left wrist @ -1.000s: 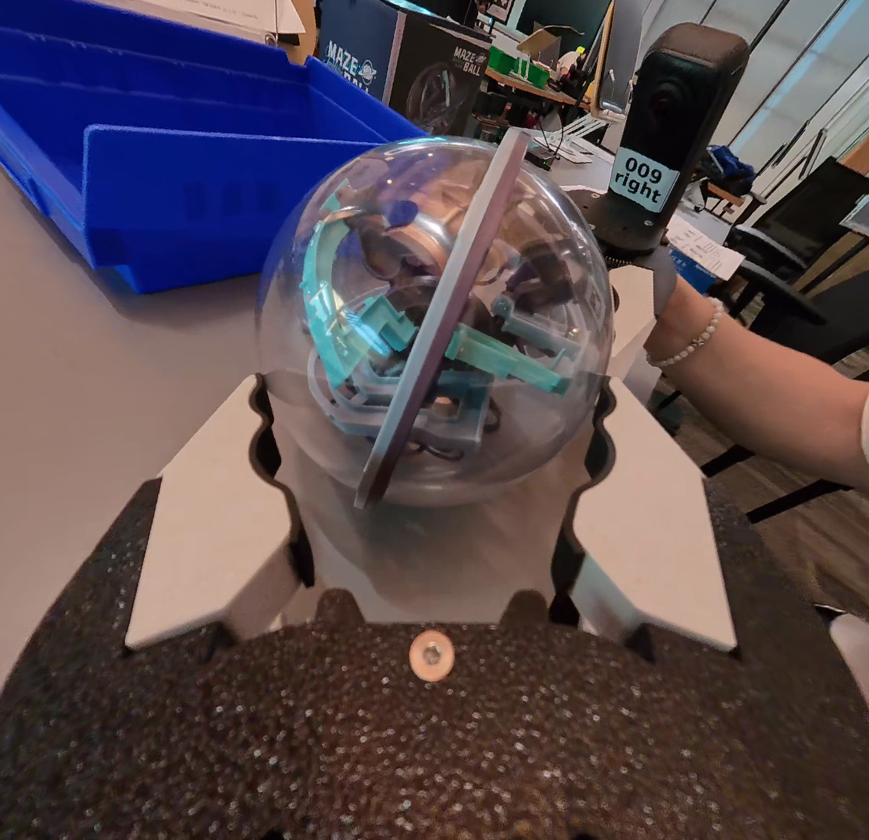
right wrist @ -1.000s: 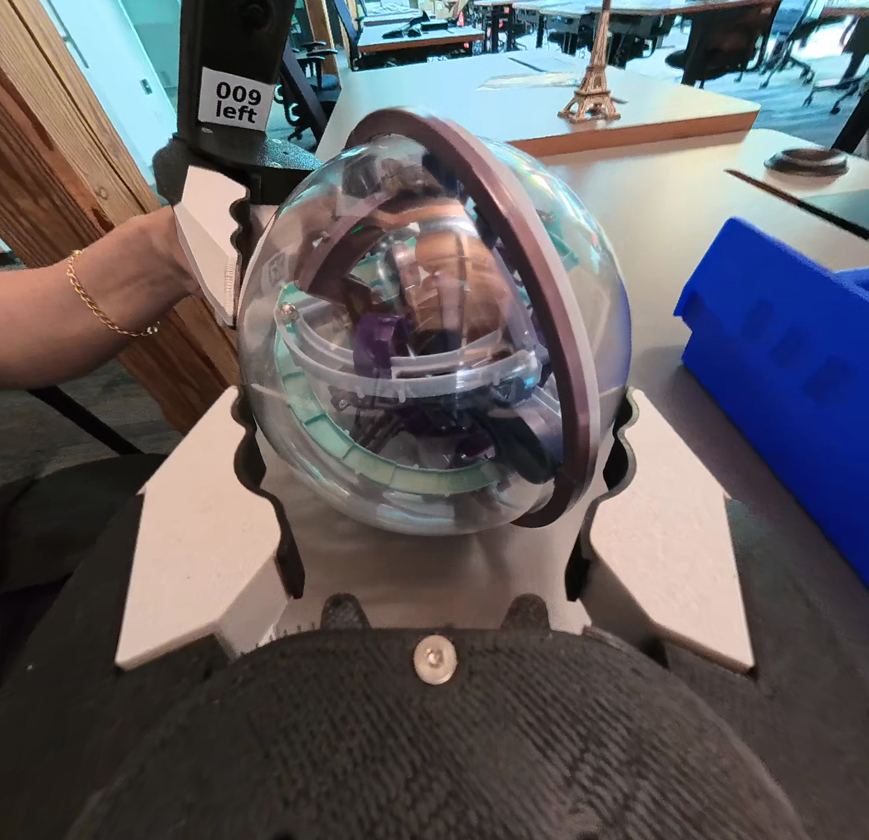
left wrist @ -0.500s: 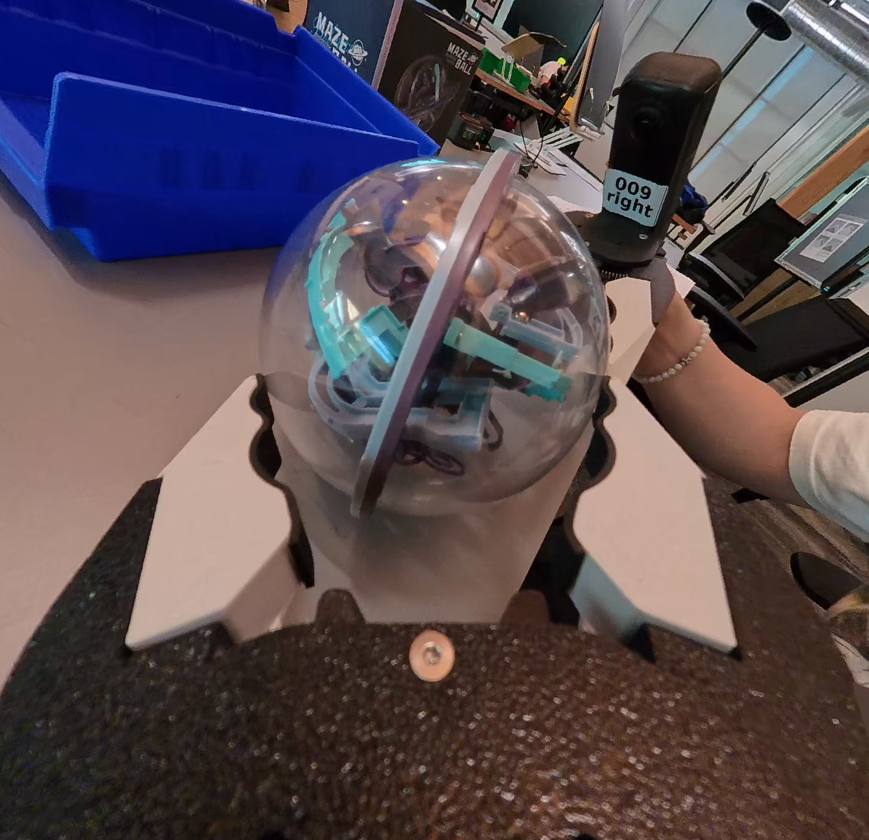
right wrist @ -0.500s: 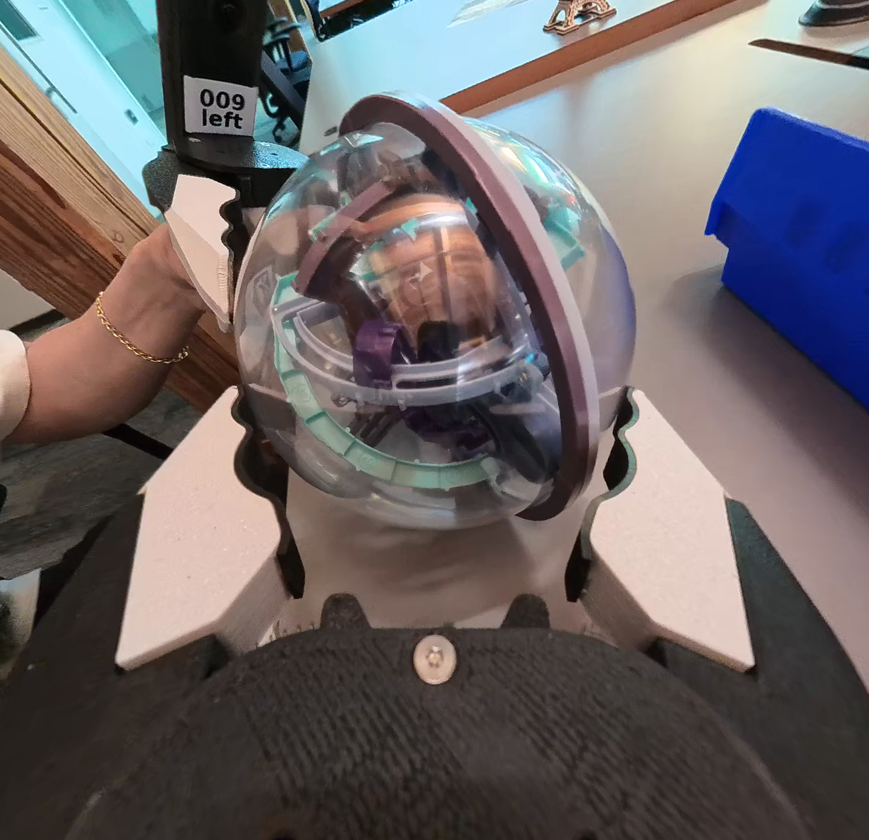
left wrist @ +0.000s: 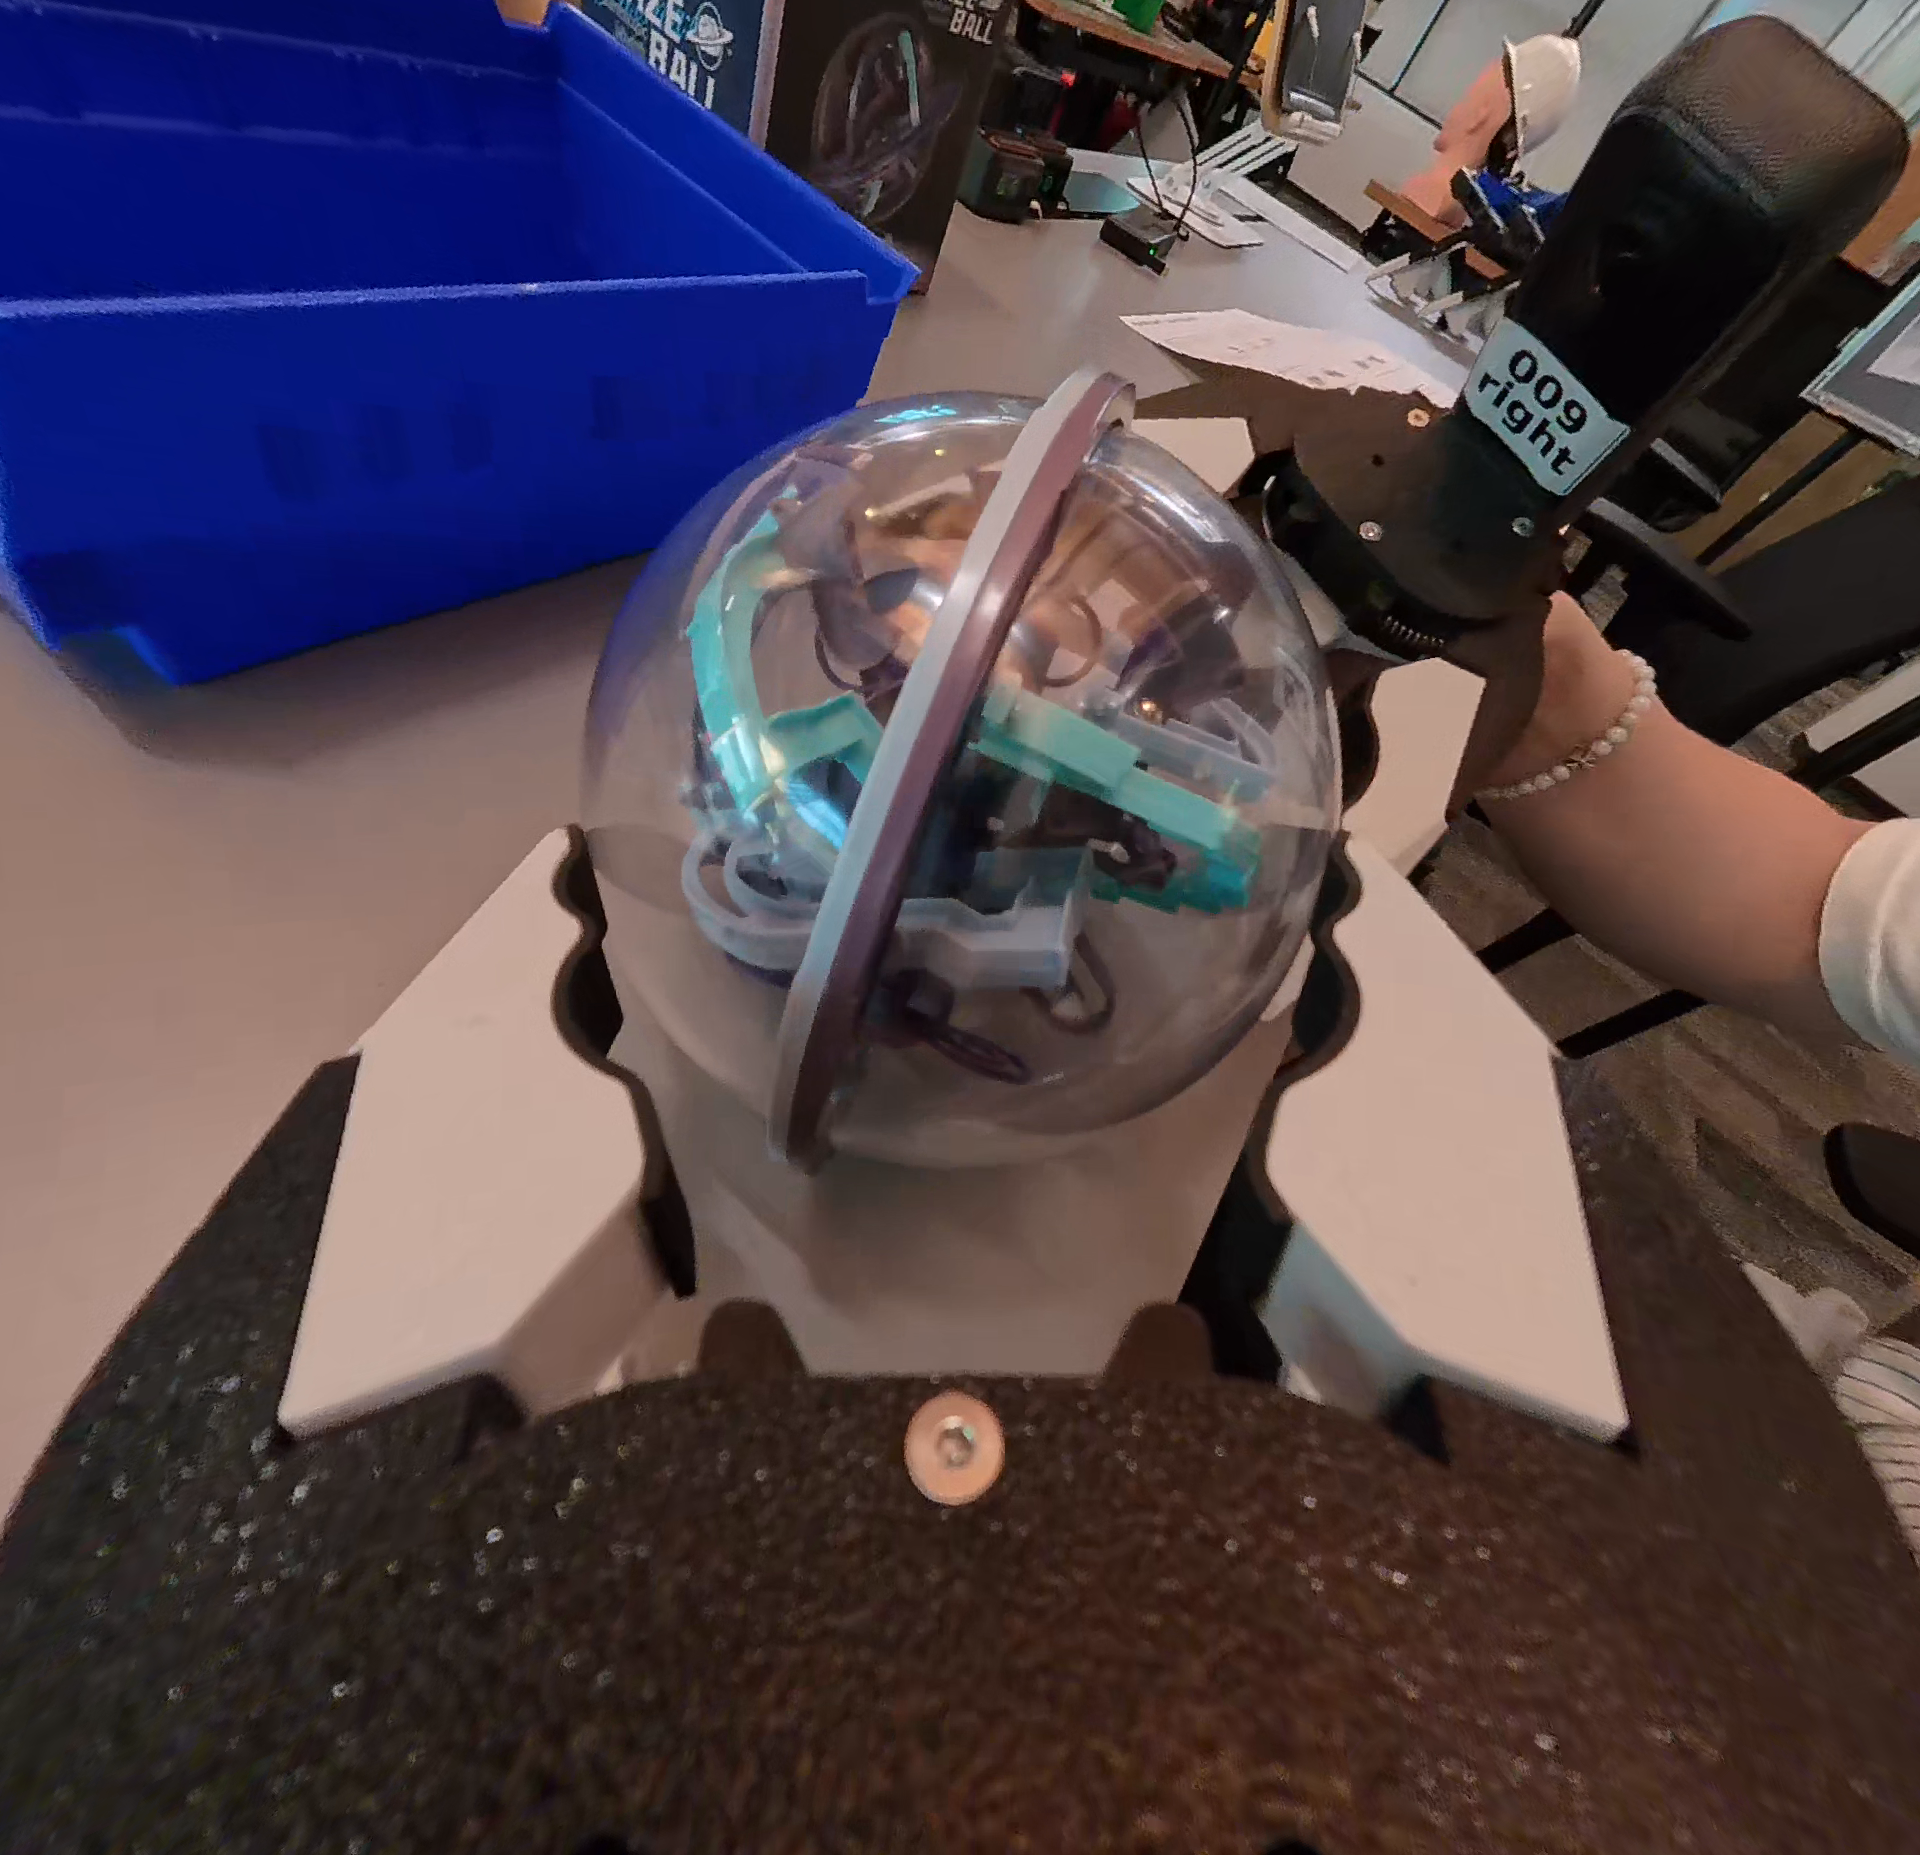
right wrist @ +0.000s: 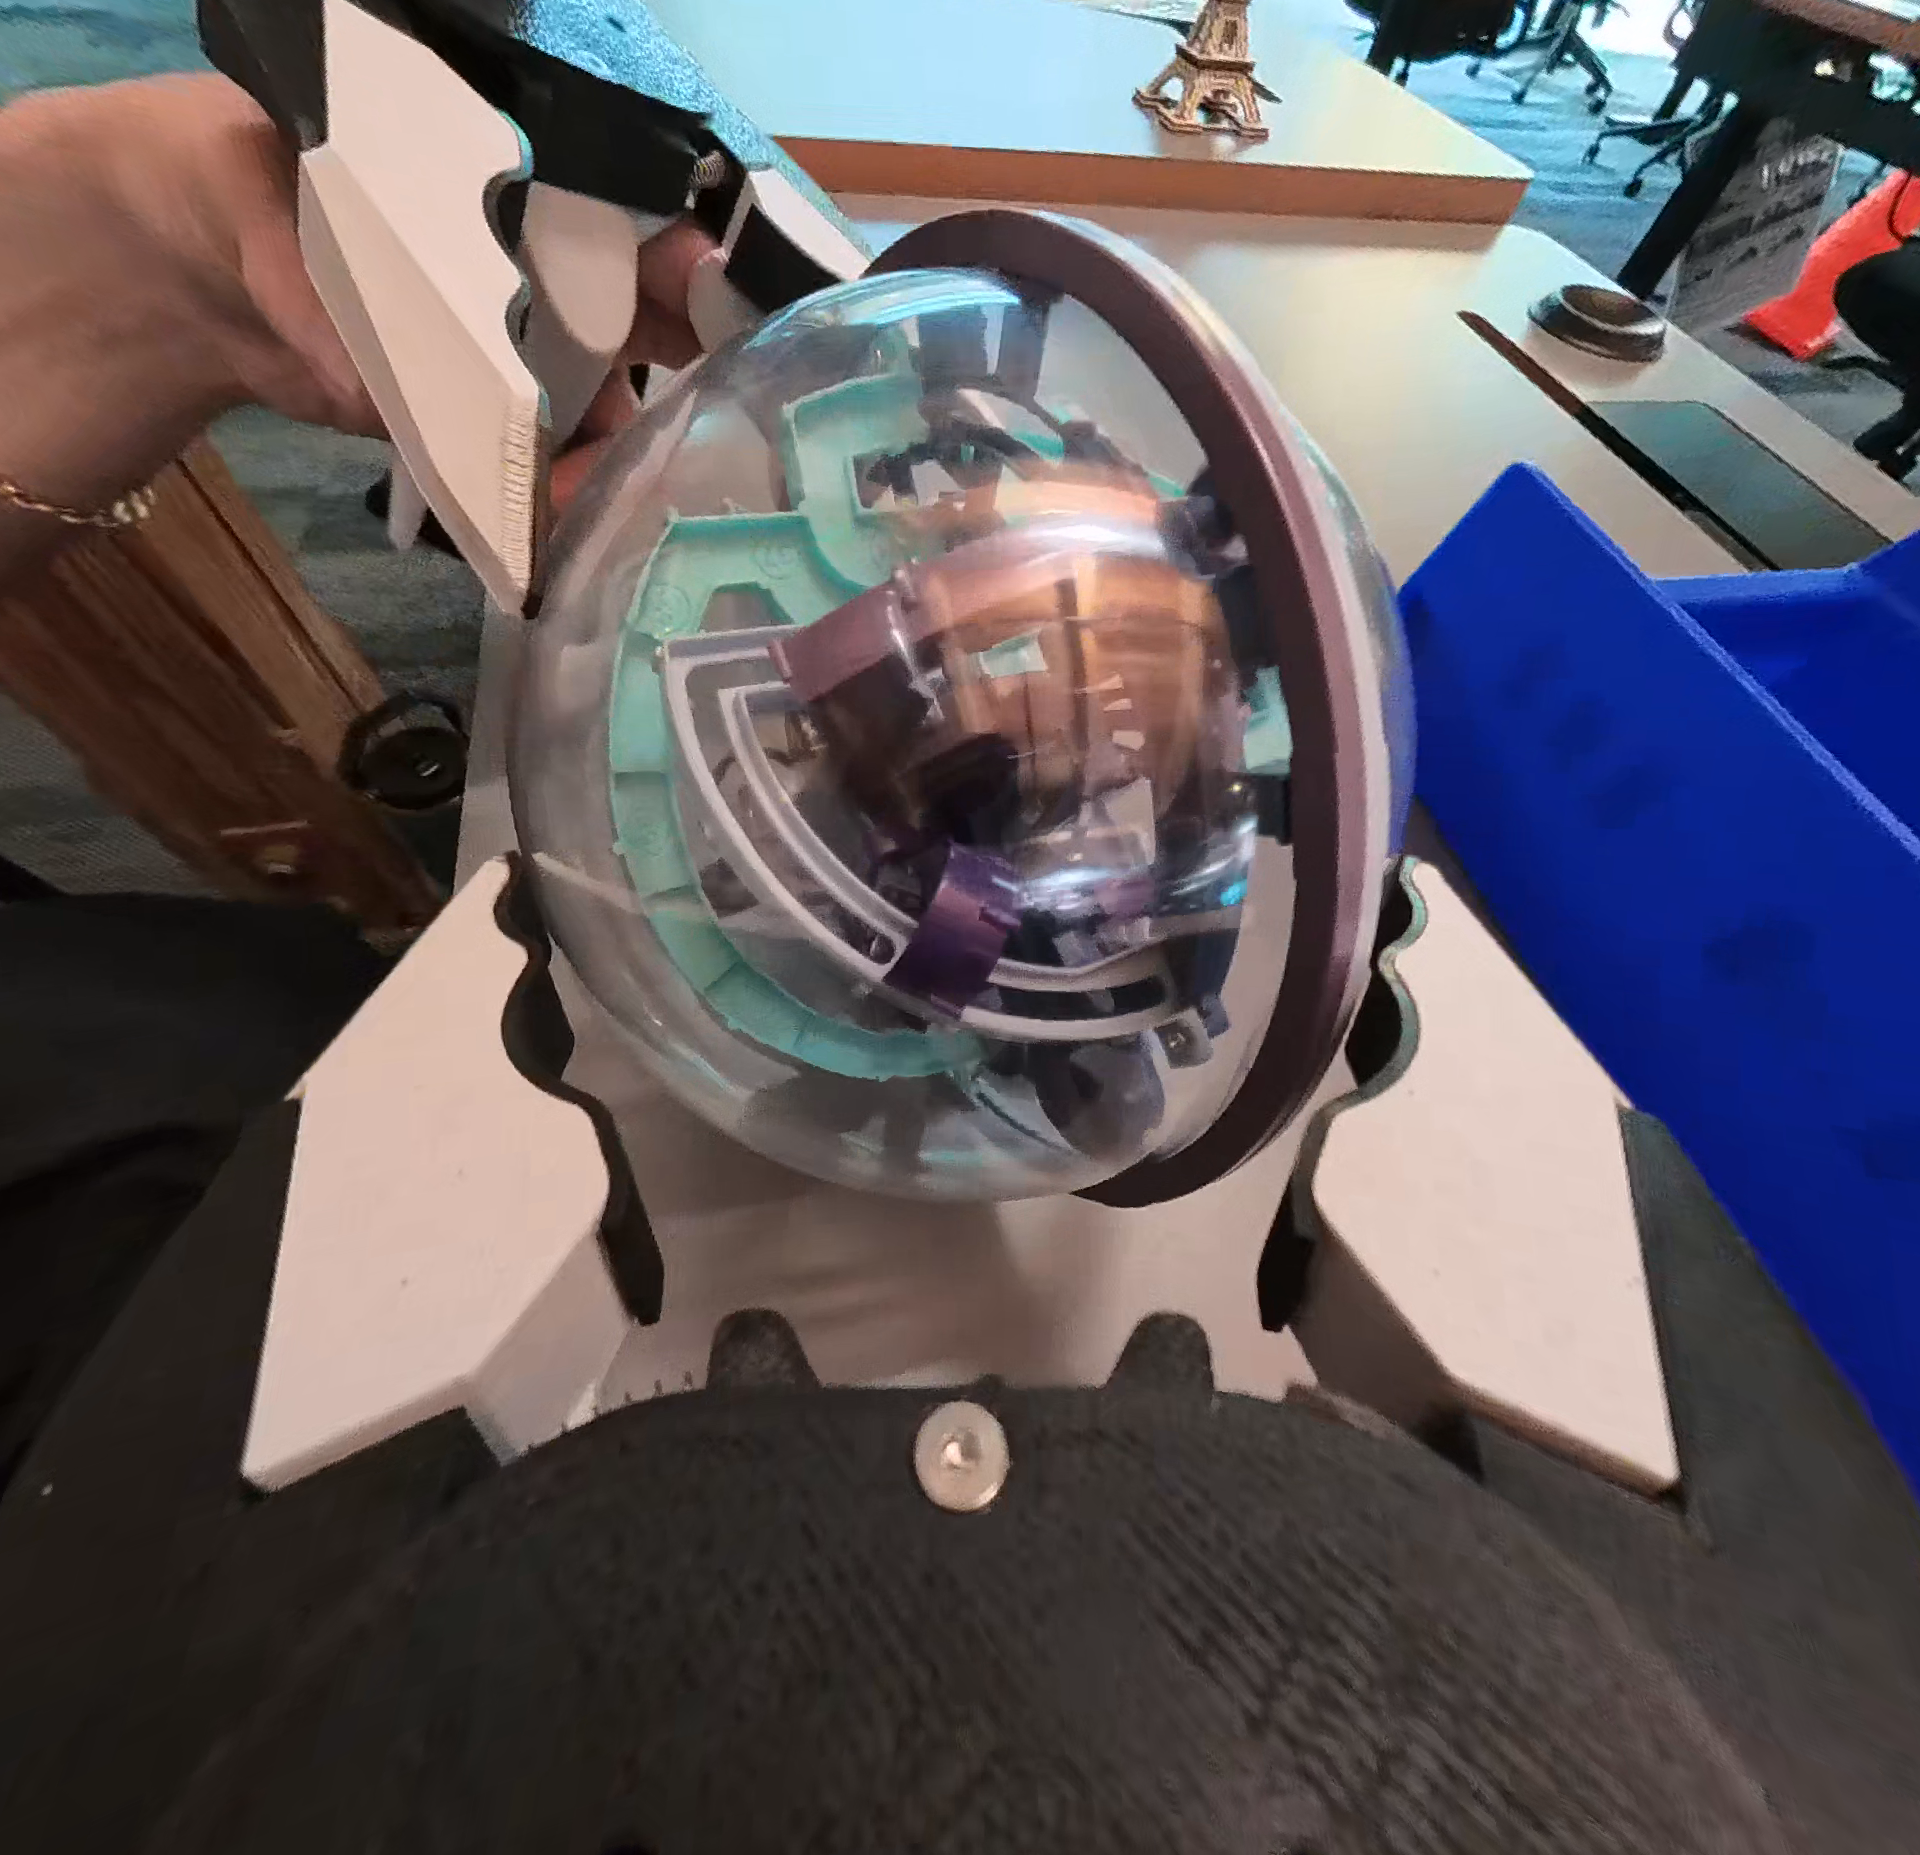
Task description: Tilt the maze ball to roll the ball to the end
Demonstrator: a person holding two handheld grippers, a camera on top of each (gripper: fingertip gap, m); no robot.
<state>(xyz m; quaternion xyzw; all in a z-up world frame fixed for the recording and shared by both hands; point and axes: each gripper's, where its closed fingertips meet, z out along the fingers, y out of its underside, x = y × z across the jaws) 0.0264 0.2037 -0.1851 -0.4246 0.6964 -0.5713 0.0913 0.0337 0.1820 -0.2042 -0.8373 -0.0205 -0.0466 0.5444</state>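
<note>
Both grippers are cradling the maze ball [left wrist: 961,777] from opposite sides above the grey table [left wrist: 208,870]: the left gripper [left wrist: 956,932] and the right gripper [right wrist: 956,974] are each closing their white fingers [right wrist: 416,1182] against the clear shell, beside a blue bin [left wrist: 416,351]. Rigid, smooth and probably light, the sphere is likely slipping easily; gripping beside the purple equator ring [right wrist: 1320,662] seems safest. No small ball is showing clearly inside.

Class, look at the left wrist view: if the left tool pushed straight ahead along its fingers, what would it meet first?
The maze ball, already cradled between the left tool fingers. Directly behind it sits the right tool, though the depth between them is unclear.
</note>
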